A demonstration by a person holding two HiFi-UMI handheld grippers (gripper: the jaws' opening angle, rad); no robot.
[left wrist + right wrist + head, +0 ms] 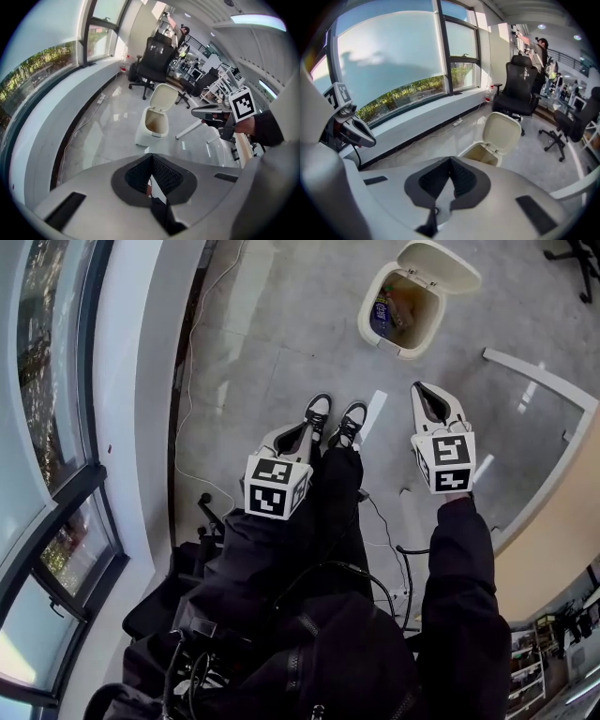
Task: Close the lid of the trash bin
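A cream trash bin (401, 317) stands on the grey floor ahead, its hinged lid (442, 262) swung up and open, with rubbish visible inside. Both grippers hang well short of it, above the person's legs. My left gripper (302, 434) is shut with nothing in it, and so is my right gripper (425, 393). In the left gripper view the bin (151, 126) and its raised lid (164, 98) lie beyond the closed jaws (151, 159). From the right gripper view the bin (480, 154) and lid (502, 133) sit just past the closed jaws (451, 161).
A glass window wall with a low ledge (131, 427) runs along the left, and a white cable (192, 381) trails beside it. A white frame (548, 390) lies on the floor at right. Black office chairs (154, 58) stand behind the bin. The person's shoes (333, 416) point toward the bin.
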